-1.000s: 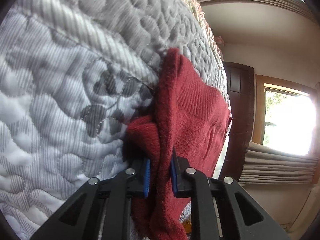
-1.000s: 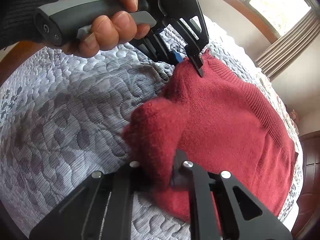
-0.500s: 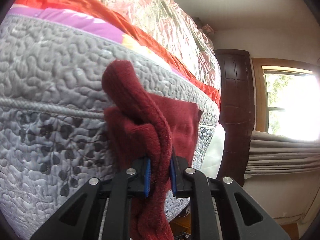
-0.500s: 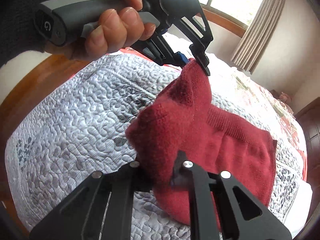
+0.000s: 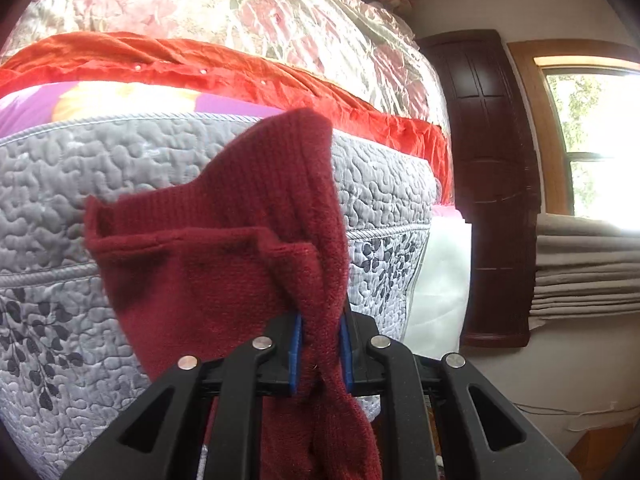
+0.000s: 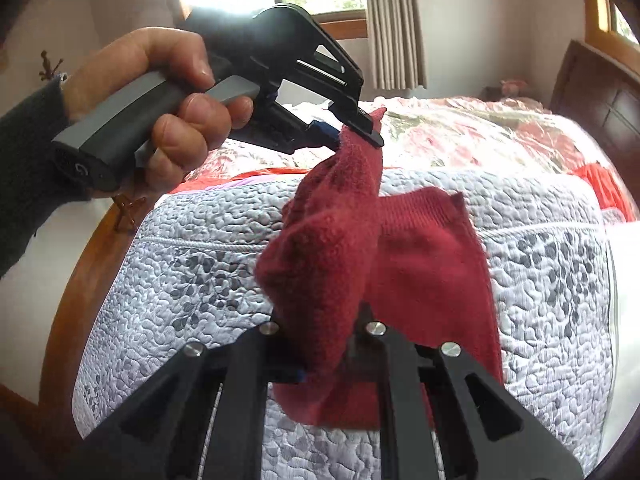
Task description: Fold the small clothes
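A dark red knitted garment (image 6: 424,264) hangs in the air between two handheld grippers, above a grey quilted mattress (image 6: 552,280) printed with leaf shapes.

In the right wrist view, the right gripper (image 6: 326,344) sits at the bottom centre of the frame, its jaws clamped on a thick bunch of the red knit. The left gripper (image 6: 352,132) appears in the upper centre, held by a hand (image 6: 168,108) at the upper left, and its jaws pinch another corner of the same garment. The cloth between the two holds runs as a twisted band from upper centre down to bottom centre, so the garment's held edge lies roughly along the line joining the grippers. The rest hangs as a flat panel to the right of that band, its lower edge close to the mattress (whether it touches cannot be told).

In the left wrist view, the left gripper (image 5: 320,354) is at the bottom centre, its blue-padded jaws closed on a fold of knit. The ribbed hem (image 5: 132,216) stretches to the left of the frame. An orange-red cloth (image 5: 240,76) and a floral bedspread (image 5: 248,4) under clear plastic fill the upper part.

Judging from this, the free panel hangs on the side away from the person, so lowering it onto the mattress would likely call for both grippers to travel together.
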Tool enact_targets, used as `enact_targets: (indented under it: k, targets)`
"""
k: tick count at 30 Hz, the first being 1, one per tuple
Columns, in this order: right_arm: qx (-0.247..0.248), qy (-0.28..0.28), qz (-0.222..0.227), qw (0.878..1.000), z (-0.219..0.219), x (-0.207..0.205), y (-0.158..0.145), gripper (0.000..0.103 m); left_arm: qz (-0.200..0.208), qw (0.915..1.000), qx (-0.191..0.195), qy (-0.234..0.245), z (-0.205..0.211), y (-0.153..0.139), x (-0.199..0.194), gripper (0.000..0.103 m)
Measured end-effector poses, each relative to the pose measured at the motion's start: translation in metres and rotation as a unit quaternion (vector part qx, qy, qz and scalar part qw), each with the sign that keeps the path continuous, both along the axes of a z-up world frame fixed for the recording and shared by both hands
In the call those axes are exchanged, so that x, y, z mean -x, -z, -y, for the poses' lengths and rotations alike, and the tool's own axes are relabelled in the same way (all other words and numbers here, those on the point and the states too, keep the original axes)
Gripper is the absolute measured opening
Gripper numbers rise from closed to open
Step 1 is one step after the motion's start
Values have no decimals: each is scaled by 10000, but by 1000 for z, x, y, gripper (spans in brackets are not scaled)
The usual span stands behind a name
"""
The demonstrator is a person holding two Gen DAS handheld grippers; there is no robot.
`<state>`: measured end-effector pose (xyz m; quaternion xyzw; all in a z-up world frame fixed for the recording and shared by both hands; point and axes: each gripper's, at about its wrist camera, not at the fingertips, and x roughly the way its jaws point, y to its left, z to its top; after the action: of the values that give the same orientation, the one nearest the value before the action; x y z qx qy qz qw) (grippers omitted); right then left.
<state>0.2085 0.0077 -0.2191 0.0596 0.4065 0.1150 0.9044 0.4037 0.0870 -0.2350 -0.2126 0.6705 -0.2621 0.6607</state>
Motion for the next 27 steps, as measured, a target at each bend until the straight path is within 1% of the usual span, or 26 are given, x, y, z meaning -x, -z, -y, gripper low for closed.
enact_targets:
  k: [4, 11, 14, 17, 18, 20, 21, 22, 24, 26, 27]
  targets:
    - [-522, 369, -392, 9972, 51, -3, 32, 10, -94, 9993, -327, 178, 53, 30, -3, 15]
    - [-1417, 513, -942, 9841, 116, 2, 86, 10, -258, 9967, -703, 303, 111, 83, 3, 15]
    - [-2007, 620, -1242, 9698, 140, 3, 111, 11, -261, 9954, -862, 319, 127, 98, 5, 15]
    - [-2336, 593, -1391, 9605, 155, 6, 129, 11, -180, 9941, -1016, 349, 135, 105, 9, 15]
    - [-2506, 558, -1447, 9556, 158, 7, 135, 11, -138, 9938, -1042, 355, 136, 106, 10, 17]
    - [-2842, 575, -1549, 9444, 165, 9, 149, 11, -82, 9946, -963, 365, 138, 106, 13, 32]
    - [-2969, 578, -1599, 9397, 169, 9, 155, 11, -53, 9956, -868, 352, 139, 104, 14, 45]
    - [-3048, 592, -1640, 9363, 173, 8, 160, 12, 17, 9961, -810, 353, 138, 100, 16, 52]
    - [-3191, 527, -1750, 9299, 178, 7, 170, 19, 261, 9964, -721, 358, 133, 83, 23, 56]
    - [-3254, 448, -1810, 9270, 183, 8, 172, 32, 481, 9974, -397, 368, 118, 62, 36, 62]
    - [-3252, 373, -1792, 9278, 186, 8, 169, 38, 658, 9968, -261, 379, 109, 50, 47, 68]
